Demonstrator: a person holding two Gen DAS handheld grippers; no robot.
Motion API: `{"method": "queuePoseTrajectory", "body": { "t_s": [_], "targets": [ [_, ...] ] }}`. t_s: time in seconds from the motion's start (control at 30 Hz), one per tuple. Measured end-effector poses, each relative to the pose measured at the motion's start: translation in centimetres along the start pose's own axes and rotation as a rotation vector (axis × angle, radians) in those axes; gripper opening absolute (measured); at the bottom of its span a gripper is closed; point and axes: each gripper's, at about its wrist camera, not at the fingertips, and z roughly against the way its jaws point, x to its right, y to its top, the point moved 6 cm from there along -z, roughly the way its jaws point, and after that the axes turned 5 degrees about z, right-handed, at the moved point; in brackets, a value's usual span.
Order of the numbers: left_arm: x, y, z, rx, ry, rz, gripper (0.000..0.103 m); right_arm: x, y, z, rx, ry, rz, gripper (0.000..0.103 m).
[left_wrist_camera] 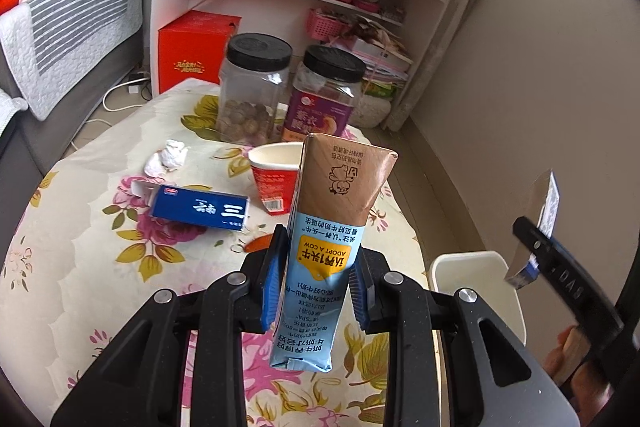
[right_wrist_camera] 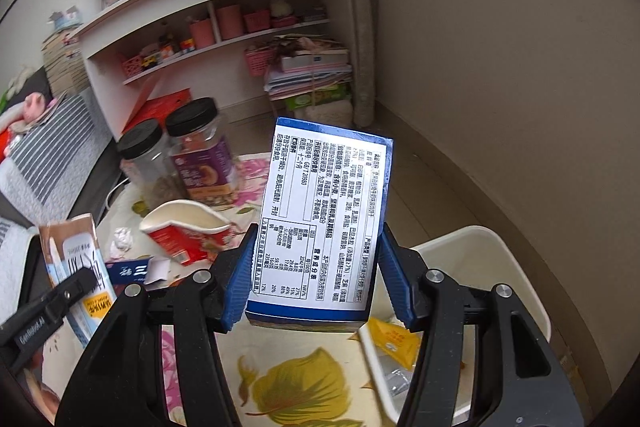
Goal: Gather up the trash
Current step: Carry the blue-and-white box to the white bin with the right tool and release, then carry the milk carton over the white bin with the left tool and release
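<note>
A worktop (left_wrist_camera: pixel 80 267) covered by a cream cloth printed with pink and olive flowers is seen in both views. Just beside its edge stands a white plastic bin (right_wrist_camera: pixel 516 267), in which a yellow wrapper (right_wrist_camera: pixel 394 341) and a silvery scrap (right_wrist_camera: pixel 396 379) lie. At the far end of the worktop two clear plastic jars with black lids stand side by side: one (left_wrist_camera: pixel 250 95) holds a low layer of round brown nuts, the other (left_wrist_camera: pixel 326 99) bears a purple label. Before them a red paper cup with a white inside (left_wrist_camera: pixel 274 179) is seen crushed and tilted, a flat blue carton with white characters (left_wrist_camera: pixel 200 213) lies on its side with an end flap open, and a crumpled white tissue (left_wrist_camera: pixel 168 157) rests nearby.

A slim light-blue and brown milk carton (left_wrist_camera: pixel 324 247) is held upright, above the worktop, clamped narrowly between the blue pads of the left tongs (left_wrist_camera: pixel 316 283). A blue box with a white printed nutrition label (right_wrist_camera: pixel 324 223) is gripped by the right tongs (right_wrist_camera: pixel 314 287), over the worktop edge just beside the bin.
</note>
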Motion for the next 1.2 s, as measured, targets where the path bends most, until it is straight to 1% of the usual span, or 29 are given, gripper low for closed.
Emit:
{"method": "queuePoseTrajectory", "body": {
  "t_s": [0.47,0.67,0.73,0.77,0.8,1.0,1.1,1.2],
  "targets": [
    [3.5,-2.1,-1.7,-0.04,-0.013,-0.07,0.029,7.5,-0.4,-0.4,-0.056,-0.113,-0.131,0.054],
    [5.3,-3.2,-2.2,-0.065,-0.029,-0.105,0.029,10.3,-1.4,-0.7,-0.112,-0.176,-0.186,0.056],
    [6.0,-3.6,-2.4,-0.076,-0.041,-0.115,0.029,11.5,-1.6,-0.5,-0.117,-0.202,-0.208,0.064],
    [6.4,-3.8,-2.5,-0.081,-0.048,-0.119,0.029,12.1,-1.7,-0.4,-0.116,-0.22,-0.223,0.072],
    [6.9,-3.9,-2.7,-0.088,-0.056,-0.125,0.029,12.8,-1.7,-0.2,-0.112,-0.239,-0.242,0.077],
    [10.0,-5.3,-3.3,-0.123,-0.104,-0.172,0.029,15.4,-1.6,0.7,-0.107,-0.282,-0.318,0.087],
    [11.8,-6.3,-3.7,-0.141,-0.123,-0.206,0.029,16.1,-1.3,0.9,-0.1,-0.301,-0.336,0.09],
    [14.1,-7.5,-4.4,-0.18,-0.168,-0.2,0.029,16.9,-1.0,1.2,-0.089,-0.306,-0.373,0.091]
  ]
}}
